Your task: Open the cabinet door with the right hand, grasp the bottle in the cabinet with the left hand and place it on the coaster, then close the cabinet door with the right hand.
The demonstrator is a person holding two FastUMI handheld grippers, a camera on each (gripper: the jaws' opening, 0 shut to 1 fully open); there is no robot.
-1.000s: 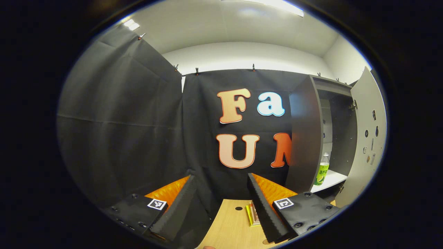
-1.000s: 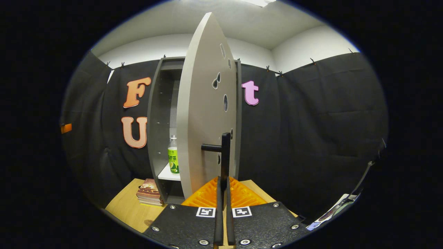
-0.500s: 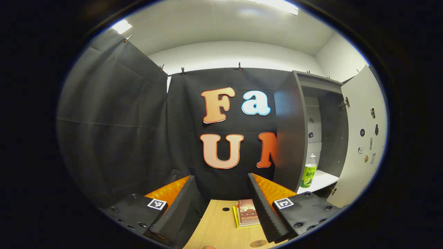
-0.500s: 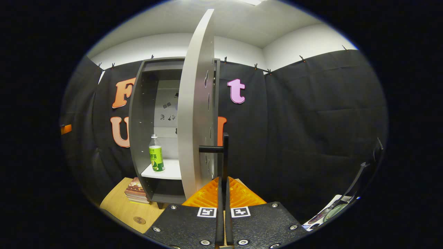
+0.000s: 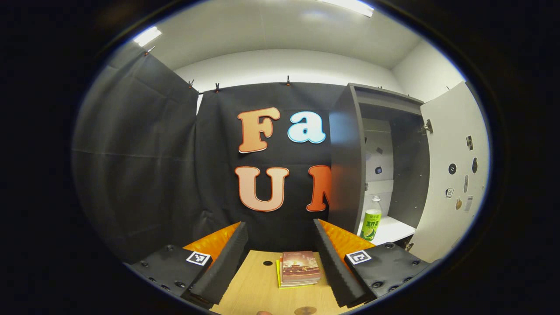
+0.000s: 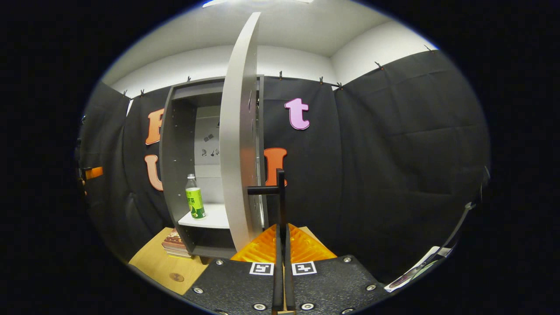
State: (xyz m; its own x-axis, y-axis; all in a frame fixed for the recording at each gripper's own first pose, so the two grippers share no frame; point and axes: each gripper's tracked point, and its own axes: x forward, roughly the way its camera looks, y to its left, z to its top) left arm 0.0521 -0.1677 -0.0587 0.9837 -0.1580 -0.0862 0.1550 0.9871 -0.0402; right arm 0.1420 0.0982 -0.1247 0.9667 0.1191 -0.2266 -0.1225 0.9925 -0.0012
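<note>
Holding: right gripper [image 6: 282,245], orange-backed fingers pressed together on the black bar handle [image 6: 280,192] of the pale grey cabinet door [image 6: 238,144], which stands swung wide open. Left gripper [image 5: 280,258]: black foam-lined fingers spread apart, gripping nothing, above the light wooden table [image 5: 253,288]. Clear plastic bottle with green label [image 5: 371,219]: upright on the white shelf [image 5: 393,229] inside the dark grey cabinet [image 5: 345,157]. Small round brown coaster [image 6: 176,277]: on the table, in front of the stacked books [image 5: 299,267].
</note>
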